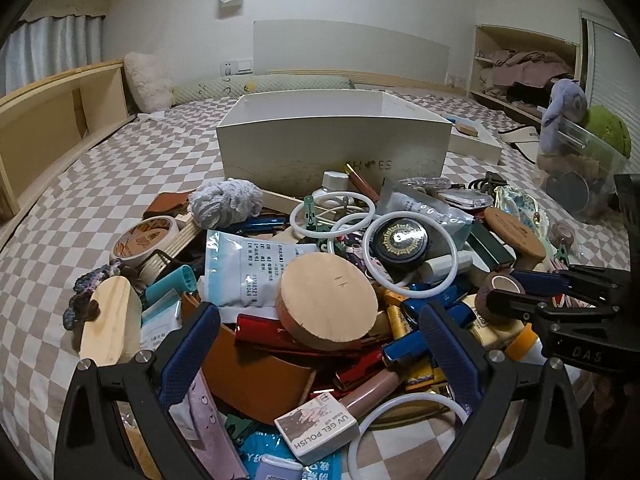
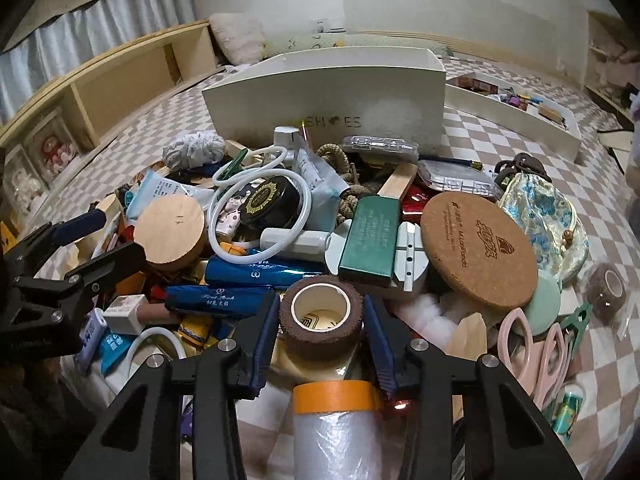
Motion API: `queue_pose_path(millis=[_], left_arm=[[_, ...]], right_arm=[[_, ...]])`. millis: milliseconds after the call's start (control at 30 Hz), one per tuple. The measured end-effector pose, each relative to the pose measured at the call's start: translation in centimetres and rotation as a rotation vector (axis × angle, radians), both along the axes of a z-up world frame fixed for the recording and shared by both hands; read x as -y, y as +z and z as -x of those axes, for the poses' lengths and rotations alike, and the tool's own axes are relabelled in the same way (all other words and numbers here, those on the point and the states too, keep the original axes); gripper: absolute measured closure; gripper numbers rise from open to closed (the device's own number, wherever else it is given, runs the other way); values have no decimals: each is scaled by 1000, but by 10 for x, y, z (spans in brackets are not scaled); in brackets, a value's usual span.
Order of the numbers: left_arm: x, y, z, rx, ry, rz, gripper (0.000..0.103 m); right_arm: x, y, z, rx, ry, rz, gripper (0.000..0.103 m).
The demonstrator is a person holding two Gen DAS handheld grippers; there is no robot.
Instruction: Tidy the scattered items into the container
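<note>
Checkered bedspread (image 2: 540, 120); clutter heaped just before white shoebox (image 2: 328, 92). Right gripper (image 2: 320, 316) pinching brown tape roll (image 2: 320, 312) at heap's near edge. Left gripper (image 1: 320, 344) spread over wooden disc (image 1: 328, 300), nothing held.

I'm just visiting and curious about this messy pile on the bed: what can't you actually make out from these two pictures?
- Inside of the white cardboard shoe box: both views, hidden by its front wall.
- Whether the blue fingers press the brown tape roll: right view, contact too close to tell.
- Items beneath the round light wooden block: both views, buried.
- Small print on the white pouch: left view, too small.
</note>
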State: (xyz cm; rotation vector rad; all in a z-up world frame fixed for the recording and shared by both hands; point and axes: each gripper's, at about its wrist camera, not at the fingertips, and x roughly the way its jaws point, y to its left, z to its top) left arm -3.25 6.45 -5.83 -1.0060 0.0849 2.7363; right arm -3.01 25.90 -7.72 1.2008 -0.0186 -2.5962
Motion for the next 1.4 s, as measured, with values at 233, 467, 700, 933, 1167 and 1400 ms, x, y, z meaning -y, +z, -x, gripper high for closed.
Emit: queue_pose_path(millis=[233,467,700,933,1167,1400], left_arm=[[-3,-7,8,36,-3,13,15],[-17,-12,12,15,-13,92,15],[-30,-28,21,26,-17,217,27],[-30,-27,21,34,-14,208,35],[-20,-16,16,76,-10,90,35],[-13,-9,10,128,0,24,35]], right_arm=[[-7,2,-2,20,-6,56,60],[-14,4,-5,38,-12,121,60],[-13,4,-6,46,-4,130,60],[-15,4,-6,48,-7,121,60],[-14,4,-7,50,-17,101,60],[-14,6,-8,53,-19,108,60]])
